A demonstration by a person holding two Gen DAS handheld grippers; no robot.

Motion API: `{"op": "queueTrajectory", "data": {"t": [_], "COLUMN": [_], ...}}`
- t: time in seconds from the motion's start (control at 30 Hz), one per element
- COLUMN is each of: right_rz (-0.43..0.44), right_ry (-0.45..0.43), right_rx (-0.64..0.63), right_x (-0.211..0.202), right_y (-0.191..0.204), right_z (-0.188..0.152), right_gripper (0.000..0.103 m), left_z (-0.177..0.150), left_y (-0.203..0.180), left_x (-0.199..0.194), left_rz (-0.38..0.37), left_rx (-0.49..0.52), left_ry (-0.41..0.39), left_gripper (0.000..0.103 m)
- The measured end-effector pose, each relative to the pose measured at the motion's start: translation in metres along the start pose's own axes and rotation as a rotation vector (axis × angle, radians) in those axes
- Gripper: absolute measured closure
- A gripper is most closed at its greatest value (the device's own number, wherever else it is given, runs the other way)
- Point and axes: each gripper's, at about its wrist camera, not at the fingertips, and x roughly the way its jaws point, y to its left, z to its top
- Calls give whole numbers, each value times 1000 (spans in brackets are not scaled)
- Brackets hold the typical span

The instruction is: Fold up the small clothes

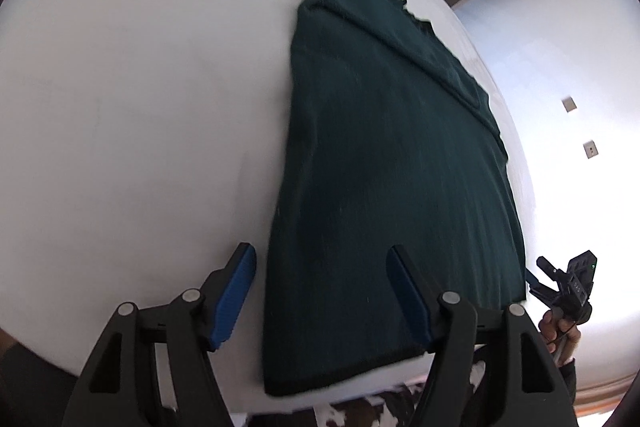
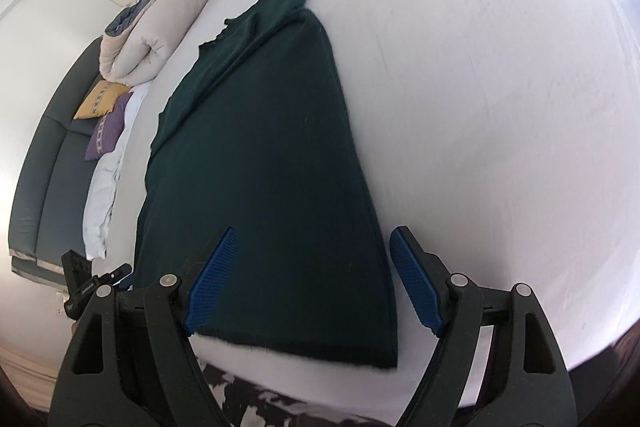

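A dark green garment (image 1: pixel 380 167) lies folded into a long strip on the white table (image 1: pixel 140 107), its sleeve end far away and its hem at the near edge. My left gripper (image 1: pixel 322 255) hovers open over the strip's near left edge, with one blue pad (image 1: pixel 236 299) above bare table and the other above cloth. In the right wrist view, my right gripper (image 2: pixel 316 231) is open over the garment (image 2: pixel 260 147) at its near right edge. Neither gripper's pads press on the cloth. Each view shows the other gripper at the side: the right one (image 1: pixel 564 263) and the left one (image 2: pixel 96 267).
The table's near rim (image 2: pixel 304 379) runs just below the hem, with a brown-and-white cowhide rug (image 1: pixel 360 411) under it. Past the far side stand a dark sofa (image 2: pixel 48 167) with yellow and purple cushions and a rolled duvet (image 2: pixel 152 39).
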Motion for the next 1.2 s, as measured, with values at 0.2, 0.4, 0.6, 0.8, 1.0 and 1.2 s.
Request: {"op": "queueTrajectory", "data": {"t": [0.2, 0.4, 0.6, 0.8, 1.0, 1.2], "right_rz": [41, 37, 17, -31, -47, -32], "right_ry": [6, 43, 57, 98, 110, 140], "right_rx": [35, 26, 55, 43, 114, 127], "right_x": [-13, -11, -12, -4, -10, -10], "right_y": [-7, -2, -8, -7, -20, -28], "right_z": [-22, -22, -16, -11, -6, -9], "right_gripper": [28, 36, 47, 55, 64, 65], "left_z": [-4, -11, -21, -24, -27, -25], "left_y": [5, -5, -7, -8, -3, 1], "left_x": [3, 7, 9, 3, 1, -1], "left_rz": [1, 27, 9, 5, -13, -19], "left_rx": [-32, 9, 29, 36, 25, 30], "left_ry": [51, 96, 103, 82, 68, 67], "left_gripper": [62, 78, 95, 96, 96, 96]}}
